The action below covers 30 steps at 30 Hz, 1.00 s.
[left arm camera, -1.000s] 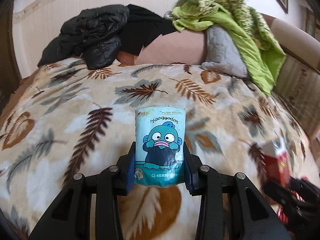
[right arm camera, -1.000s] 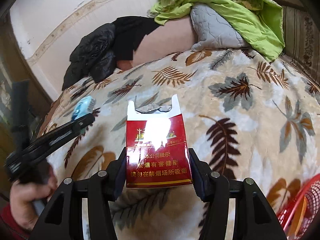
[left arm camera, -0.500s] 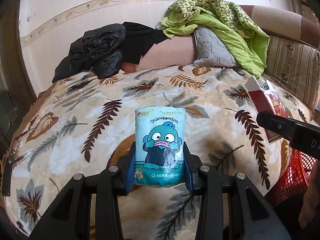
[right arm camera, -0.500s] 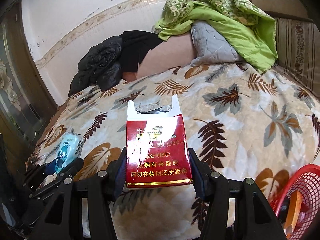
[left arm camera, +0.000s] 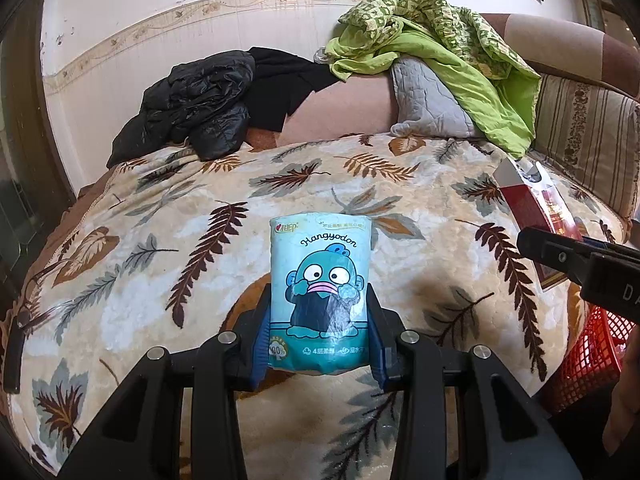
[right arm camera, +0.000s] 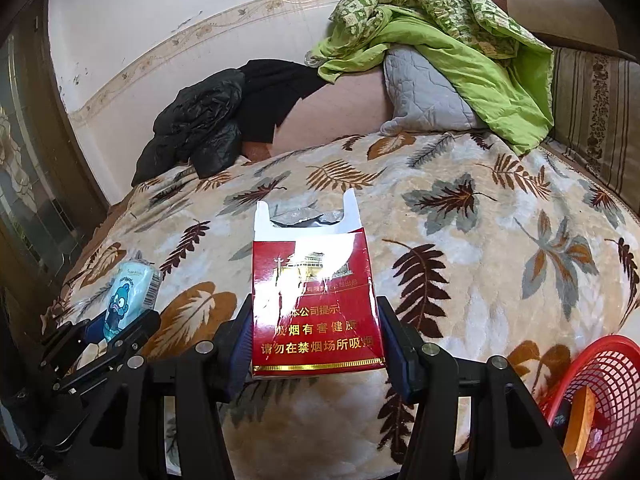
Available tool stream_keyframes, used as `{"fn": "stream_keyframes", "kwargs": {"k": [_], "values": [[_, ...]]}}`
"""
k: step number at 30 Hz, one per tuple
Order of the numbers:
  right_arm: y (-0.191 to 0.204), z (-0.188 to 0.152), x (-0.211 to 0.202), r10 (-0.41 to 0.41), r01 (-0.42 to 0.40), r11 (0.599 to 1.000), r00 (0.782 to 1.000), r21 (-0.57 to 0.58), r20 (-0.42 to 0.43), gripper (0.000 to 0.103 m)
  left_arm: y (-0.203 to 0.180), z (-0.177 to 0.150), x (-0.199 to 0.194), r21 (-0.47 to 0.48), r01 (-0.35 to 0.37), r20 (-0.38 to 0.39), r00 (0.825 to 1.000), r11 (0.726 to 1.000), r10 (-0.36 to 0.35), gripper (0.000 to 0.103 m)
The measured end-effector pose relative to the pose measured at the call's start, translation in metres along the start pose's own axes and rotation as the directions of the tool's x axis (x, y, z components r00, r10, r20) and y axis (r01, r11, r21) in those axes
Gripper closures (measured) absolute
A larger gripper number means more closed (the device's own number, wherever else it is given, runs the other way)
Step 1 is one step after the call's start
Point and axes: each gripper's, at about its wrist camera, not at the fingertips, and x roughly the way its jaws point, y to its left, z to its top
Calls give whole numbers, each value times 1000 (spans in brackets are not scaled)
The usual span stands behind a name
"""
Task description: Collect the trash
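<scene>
Left wrist view: left gripper (left arm camera: 318, 338) is clamped on a tissue pack (left arm camera: 319, 292), held upright above the bed (left arm camera: 160, 240). Basket (left arm camera: 592, 356) sits at lower right.

Right wrist view: right gripper (right arm camera: 314, 340) grips an open cigarette box (right arm camera: 314, 300) by its sides. Basket (right arm camera: 600, 392) lies low right. Risk: releasing short of the rim drops either item beside the basket.

Left gripper (left arm camera: 319, 344): fingers clamp the teal tissue pack (left arm camera: 319, 296), frame centre.
Right gripper (left arm camera: 580, 260): right edge, holding the red cigarette box (left arm camera: 532, 204).
Red basket (left arm camera: 592, 356): lower right.
Bed (left arm camera: 160, 240): leaf-patterned blanket.
</scene>
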Motion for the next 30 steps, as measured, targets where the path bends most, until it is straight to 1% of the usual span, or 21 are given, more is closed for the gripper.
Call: {"fn": "stream_keyframes", "kwargs": {"k": [9,18,30], "values": [[1,0,0,-1,1,1000,1000,-3,1,43,1,0,1,4,1,-1,1000,1000,-1,65],[6,-6,-12,16,-15,1000,1000,-14,12,43,-2,3,6,17,5,1,1000,1000,-5,65],[-4,-13,-30,17,-17,999,1000,31,1,43,-14,2,-1,41,14,12,1000,999,-15,65]]}}
